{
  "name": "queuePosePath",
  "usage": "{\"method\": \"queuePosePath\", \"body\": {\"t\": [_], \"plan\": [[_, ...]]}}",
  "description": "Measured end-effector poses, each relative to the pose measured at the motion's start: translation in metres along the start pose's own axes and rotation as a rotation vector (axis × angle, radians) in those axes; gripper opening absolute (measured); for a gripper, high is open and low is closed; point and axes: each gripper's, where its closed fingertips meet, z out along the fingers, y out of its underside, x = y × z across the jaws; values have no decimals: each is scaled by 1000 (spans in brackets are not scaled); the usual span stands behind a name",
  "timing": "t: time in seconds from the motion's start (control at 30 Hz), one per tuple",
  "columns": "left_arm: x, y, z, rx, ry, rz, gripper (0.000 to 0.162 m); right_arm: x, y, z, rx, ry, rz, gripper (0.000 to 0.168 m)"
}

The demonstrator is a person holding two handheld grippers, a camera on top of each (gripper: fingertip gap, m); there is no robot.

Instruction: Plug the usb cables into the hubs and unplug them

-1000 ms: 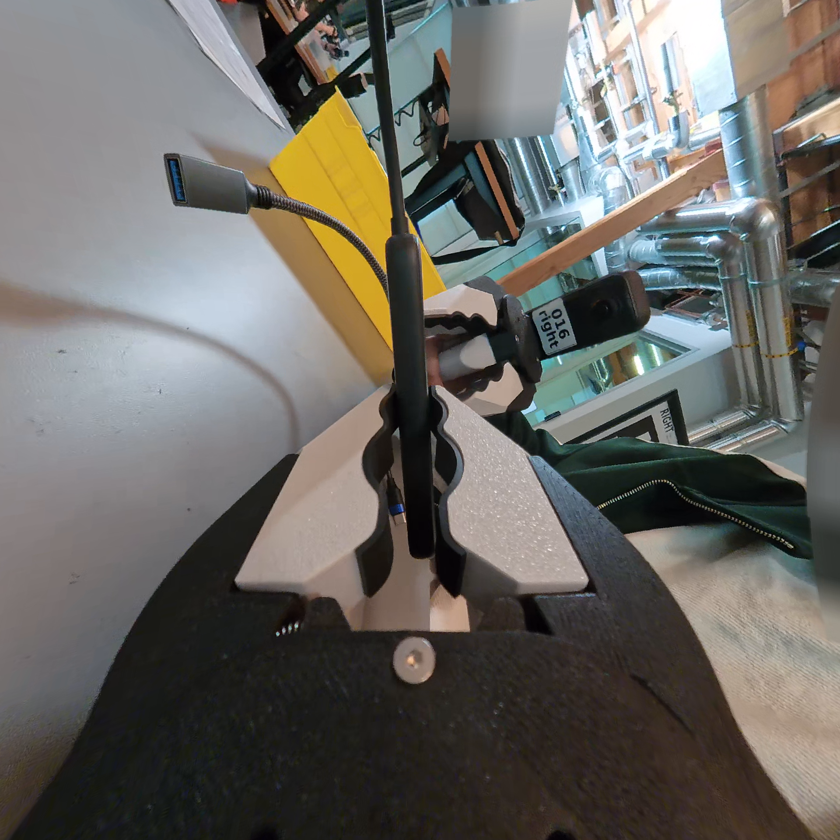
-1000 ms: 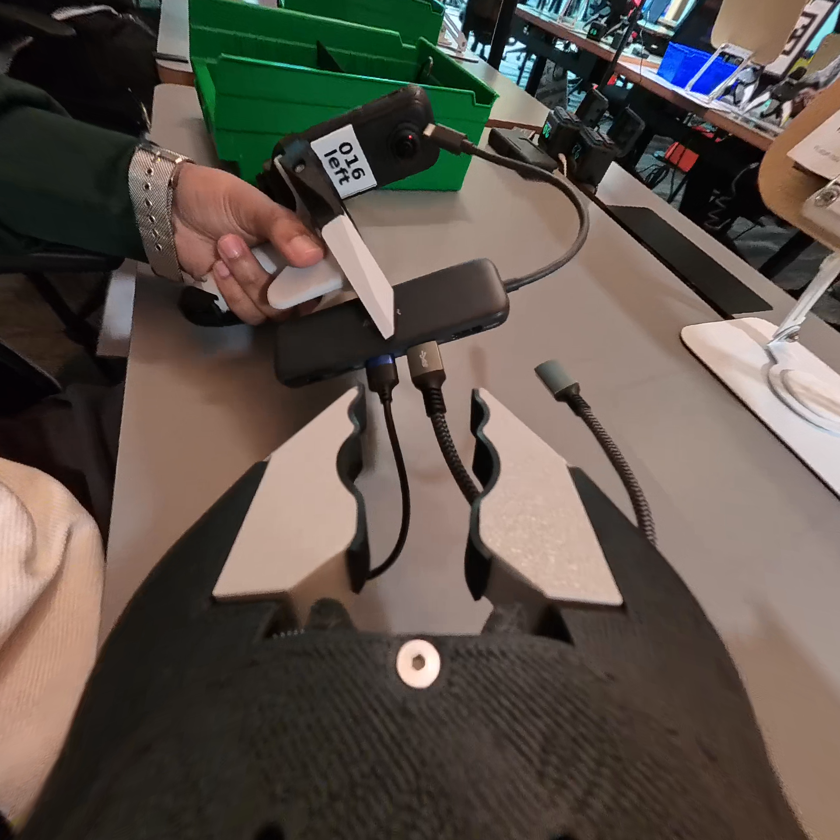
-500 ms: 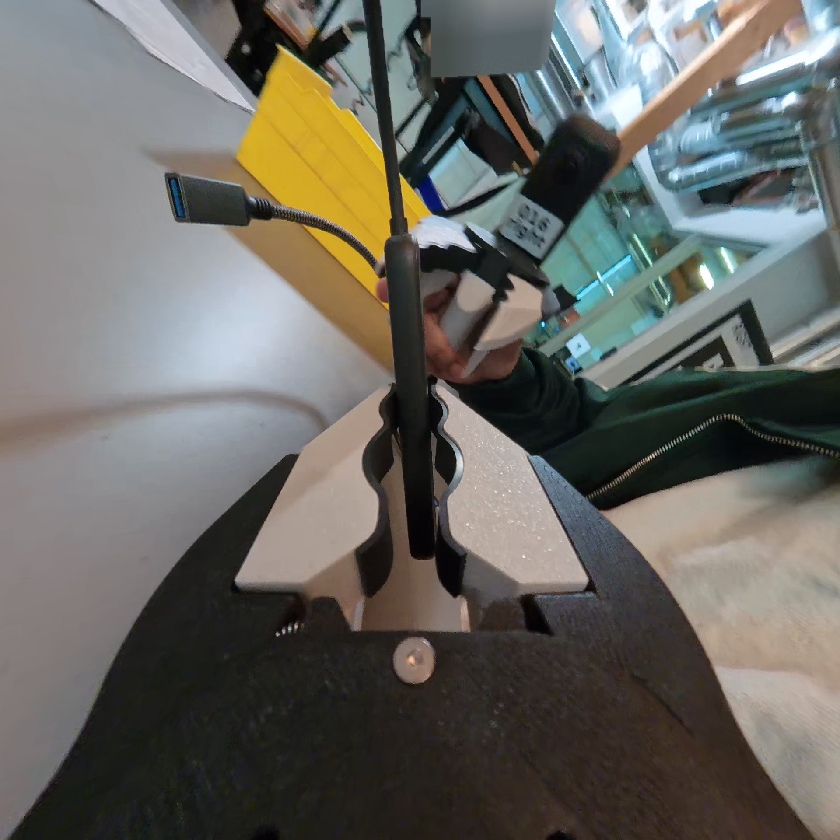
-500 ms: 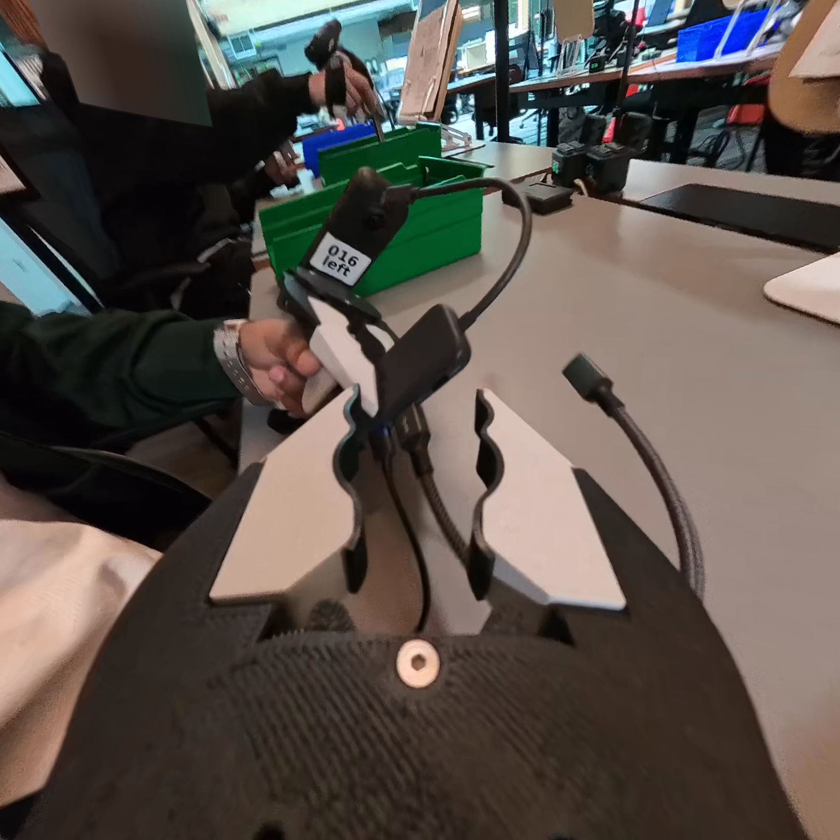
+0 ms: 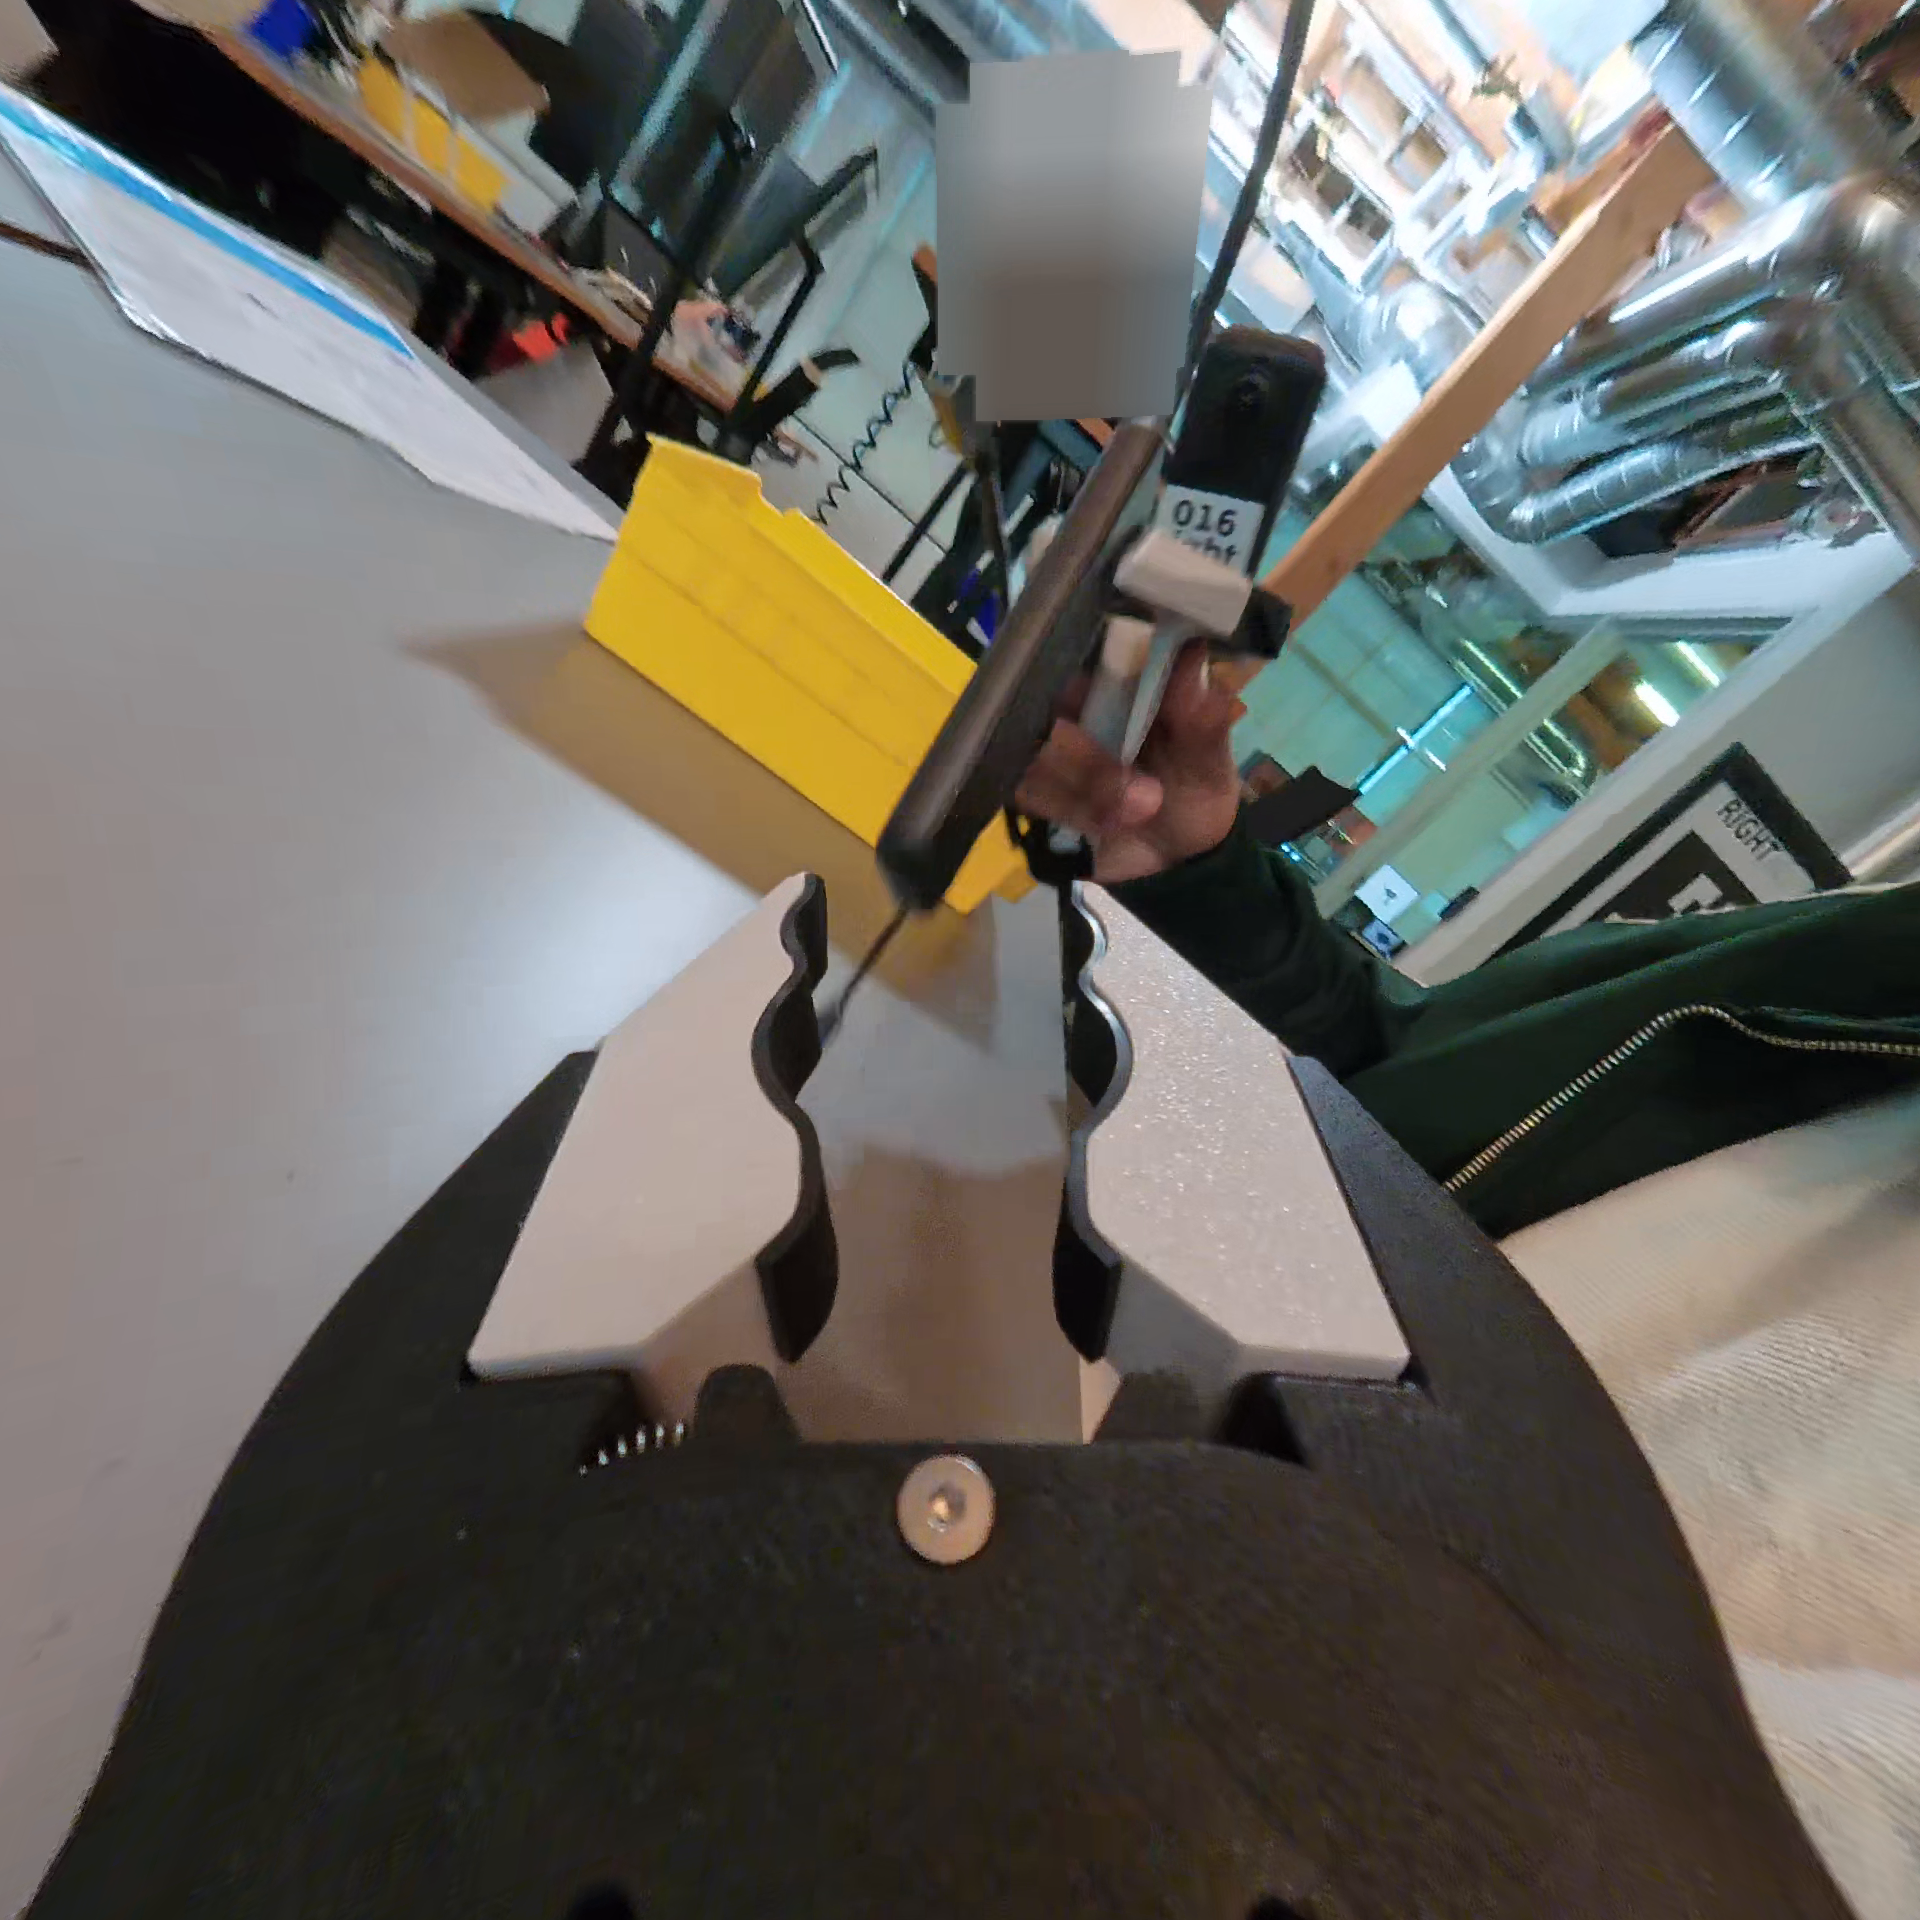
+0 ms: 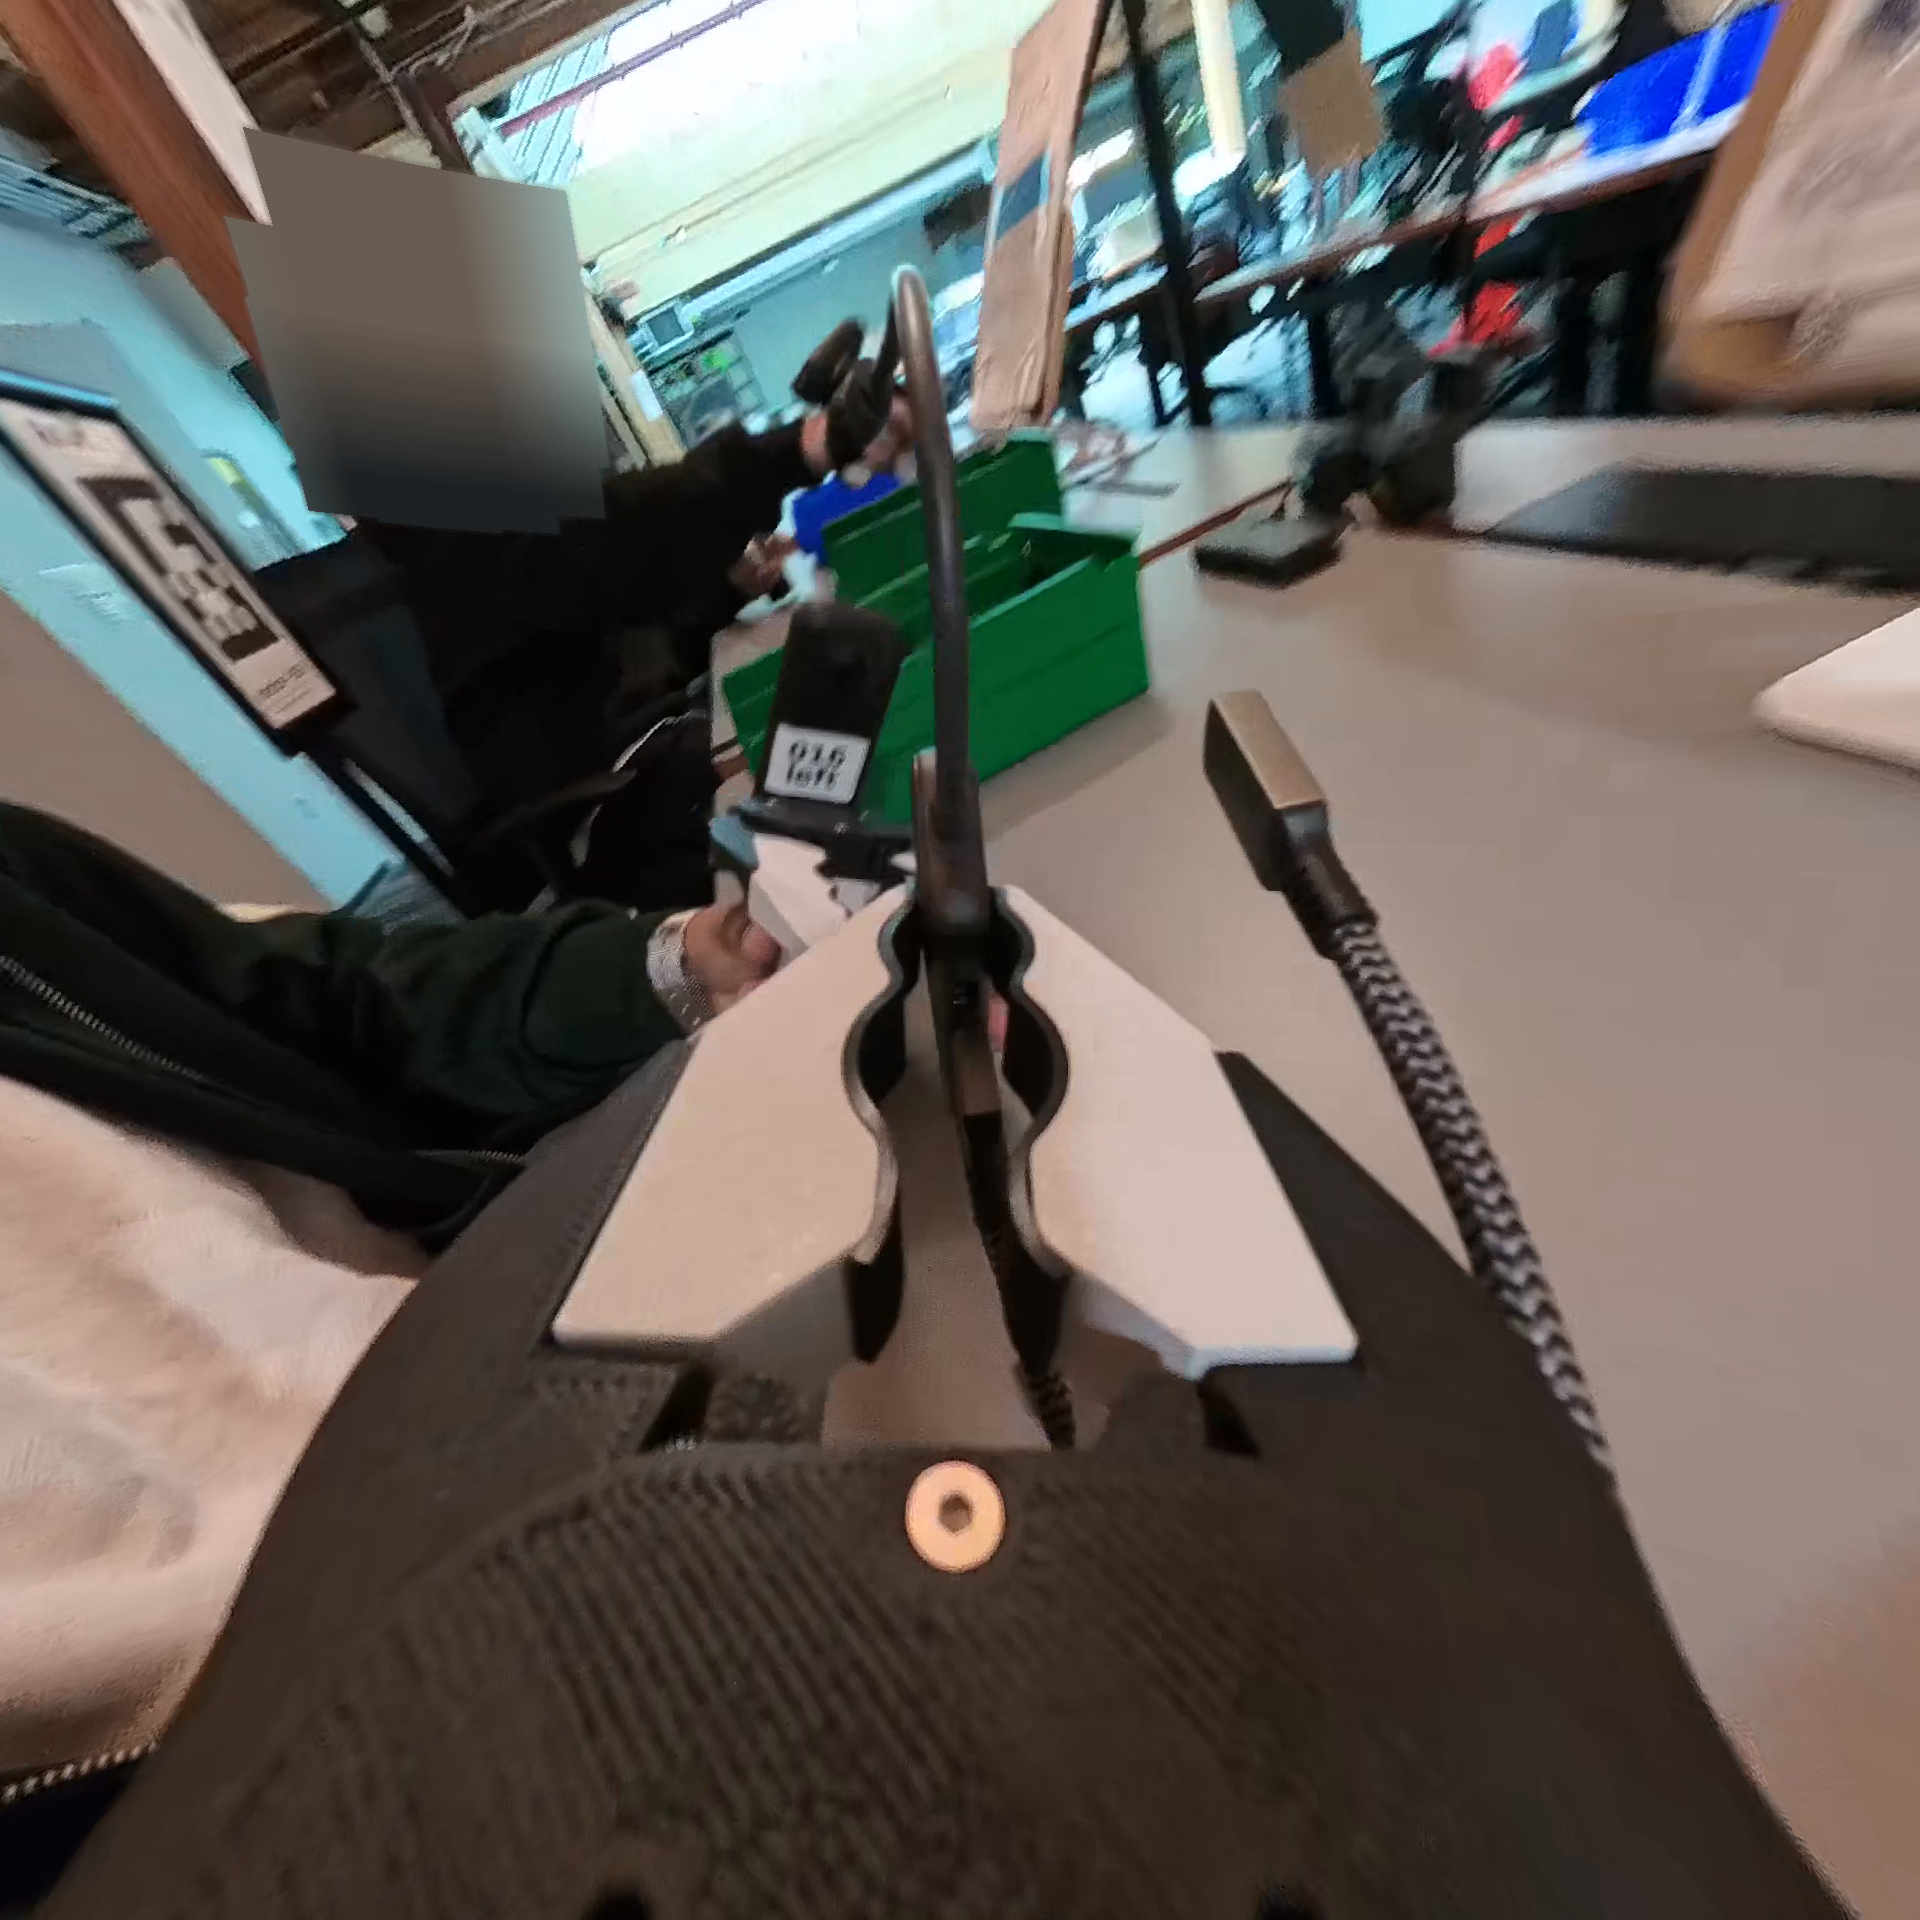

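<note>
My right gripper (image 6: 951, 914) is shut on a dark slim USB hub (image 6: 948, 894), seen edge-on between its pads. The hub's own dark cable (image 6: 935, 468) arcs up from it. A braided cable (image 6: 1023, 1299) hangs from the hub between my fingers. In the left wrist view the right gripper (image 5: 1132, 686) holds the hub (image 5: 1018, 665) tilted above the table, with a thin black cable (image 5: 862, 977) dangling from its lower end. My left gripper (image 5: 940, 914) is open and empty just below the hub. A second braided cable with a grey USB socket end (image 6: 1262, 790) stands free to the right.
A yellow bin (image 5: 769, 644) and a paper sheet (image 5: 260, 312) lie on the grey table (image 5: 260, 831). Green bins (image 6: 997, 644), a black box (image 6: 1268, 545) and a white pad (image 6: 1849, 696) sit farther back. Another person works behind the green bins.
The left gripper opened and let go of the hub. The right gripper, open before, closed on the hub and now carries it.
</note>
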Motion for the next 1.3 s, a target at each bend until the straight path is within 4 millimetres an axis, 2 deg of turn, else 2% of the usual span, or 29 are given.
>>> {"method": "queuePosePath", "body": {"t": [0.07,0.13,0.23,0.3,0.4,0.53,0.6,0.67,0.8,0.93,1.1,1.3], "plan": [[-2,0,-1,1,-17,12,44,10,-33,-28,55,92,-66,11],[-2,6,2,-30,-11,8,44,21,-67,-65,107,218,-148,11],[-3,16,6,-79,-8,-4,44,37,-109,-129,185,422,-234,11],[-5,19,8,-94,-15,-9,44,49,-128,-174,237,564,-268,11],[-5,20,8,-99,-14,-15,44,72,-136,-233,243,768,-290,11],[-9,22,8,-102,-25,-35,44,124,-101,-282,96,993,-192,11],[-11,23,7,-100,-28,-49,44,147,-73,-292,42,1023,-77,11],[-12,22,7,-96,-28,-61,44,163,-47,-291,17,994,68,11],[-14,22,5,-92,-31,-71,44,183,-8,-283,119,925,349,11],[-14,24,6,-103,-21,-88,44,196,14,-282,230,855,547,11],[-15,24,6,-101,-14,-105,43,199,45,-289,191,870,617,12],[-15,23,6,-91,1,-137,43,197,54,-290,206,840,669,14]]}}
